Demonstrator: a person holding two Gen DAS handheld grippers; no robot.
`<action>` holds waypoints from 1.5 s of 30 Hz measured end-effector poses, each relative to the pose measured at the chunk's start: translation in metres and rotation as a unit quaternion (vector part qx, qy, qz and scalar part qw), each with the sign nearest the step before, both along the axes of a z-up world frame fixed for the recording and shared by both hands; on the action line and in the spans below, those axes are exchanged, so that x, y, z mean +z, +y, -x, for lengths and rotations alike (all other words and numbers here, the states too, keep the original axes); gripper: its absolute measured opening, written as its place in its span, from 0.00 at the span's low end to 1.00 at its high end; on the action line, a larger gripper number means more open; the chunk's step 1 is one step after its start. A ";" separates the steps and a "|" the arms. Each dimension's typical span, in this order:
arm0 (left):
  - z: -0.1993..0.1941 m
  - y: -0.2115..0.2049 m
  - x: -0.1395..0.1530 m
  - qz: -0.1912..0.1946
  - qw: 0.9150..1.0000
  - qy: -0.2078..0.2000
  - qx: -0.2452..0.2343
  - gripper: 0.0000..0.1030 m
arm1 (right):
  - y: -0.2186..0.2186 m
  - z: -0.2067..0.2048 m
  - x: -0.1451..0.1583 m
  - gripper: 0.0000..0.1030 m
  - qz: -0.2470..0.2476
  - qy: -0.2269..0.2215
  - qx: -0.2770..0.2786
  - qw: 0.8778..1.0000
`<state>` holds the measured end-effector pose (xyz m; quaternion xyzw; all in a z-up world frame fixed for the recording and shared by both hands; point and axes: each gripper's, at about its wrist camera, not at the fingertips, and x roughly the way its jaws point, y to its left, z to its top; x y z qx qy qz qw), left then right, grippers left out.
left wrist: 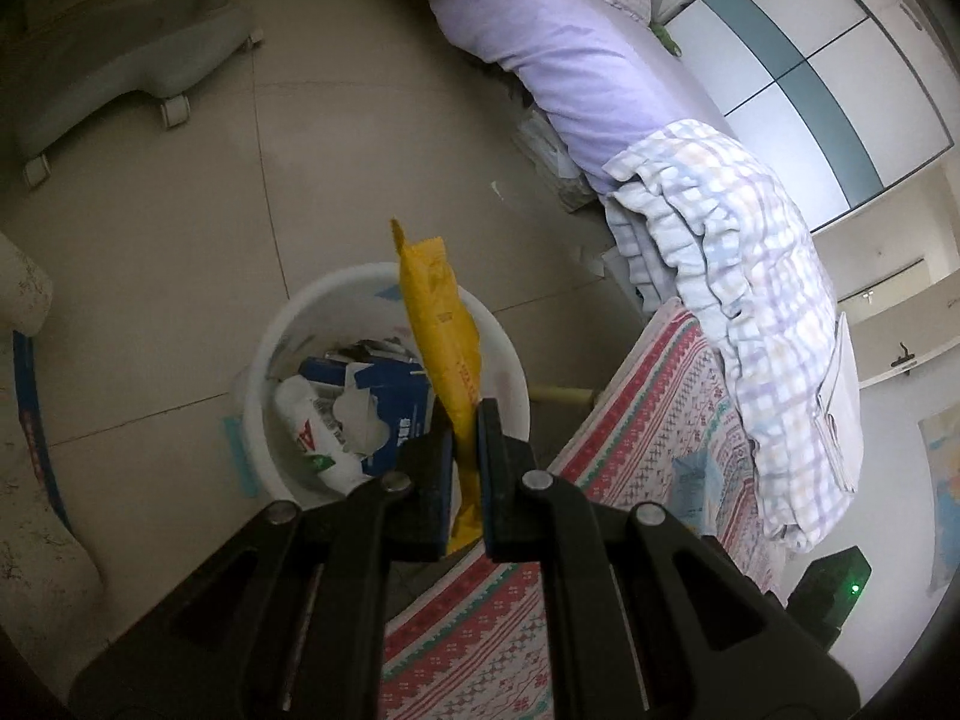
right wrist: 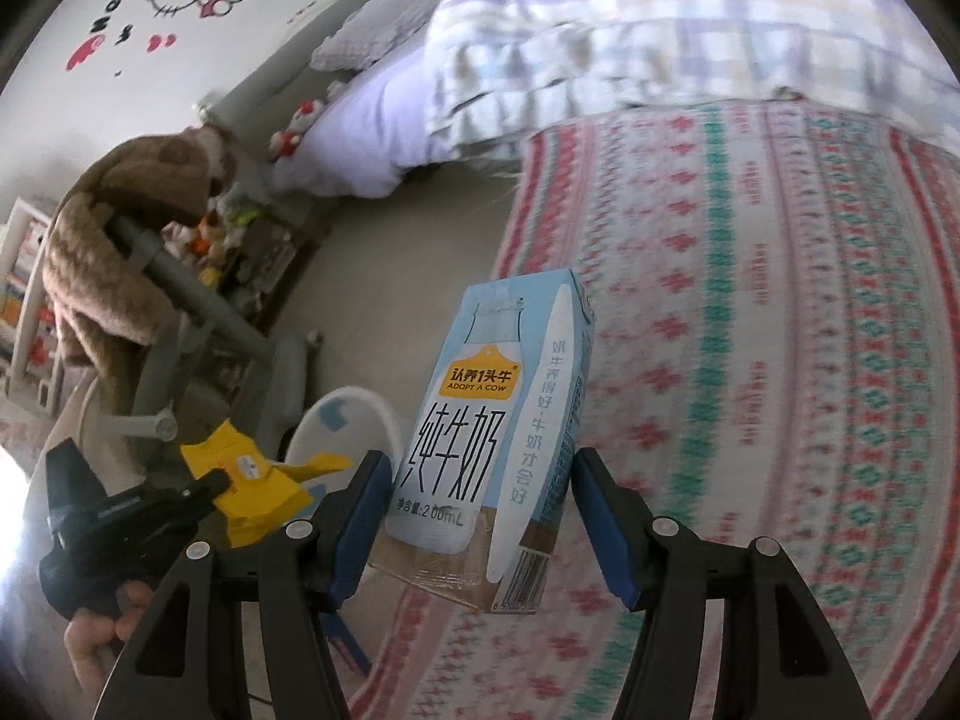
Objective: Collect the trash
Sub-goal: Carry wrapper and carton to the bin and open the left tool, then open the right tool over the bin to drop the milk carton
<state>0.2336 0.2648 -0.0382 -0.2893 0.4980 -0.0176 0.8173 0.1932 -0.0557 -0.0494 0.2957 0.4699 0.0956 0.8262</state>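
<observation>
Trash here is a crumpled yellow plastic wrapper (left wrist: 441, 324), pinched at its lower end between the pressed-together blue-padded fingers of the left gripper (left wrist: 465, 450); the wrapper rises from the tips and hangs above the near rim of a round white plastic bin (left wrist: 264, 372) on the tiled floor. Inside the bin, just left of the tips, lie a torn blue-and-white cardboard box (left wrist: 390, 408) and a white crushed bottle (left wrist: 312, 426).

A pale blue milk carton (right wrist: 498, 420) with a yellow label stands tilted between the spread fingers of the right gripper (right wrist: 480, 498). Its left face meets the left blue pad (right wrist: 360, 510); the right pad stands just clear of it, so whether the carton is truly gripped cannot be told. It rests at the edge of a red-and-green patterned bedspread (right wrist: 780, 360). Left of these fingers, the other tool shows with the yellow wrapper, near the bin's rim.

Beyond lie a checked ruffled quilt (left wrist: 738, 276) and a lilac sheet (left wrist: 540, 42).
</observation>
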 end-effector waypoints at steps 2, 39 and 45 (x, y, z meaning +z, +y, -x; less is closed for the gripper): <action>-0.002 0.000 0.000 -0.001 1.000 0.002 0.003 0.09 | 0.012 -0.003 0.000 0.61 -0.001 -0.001 0.011 1.000; 0.024 0.044 0.020 0.000 0.990 -0.013 0.140 0.58 | 0.104 -0.019 -0.005 0.65 0.031 -0.016 0.105 0.994; 0.025 0.010 0.029 -0.013 0.994 -0.023 0.108 0.58 | 0.066 0.005 0.008 0.65 0.034 -0.021 0.090 0.995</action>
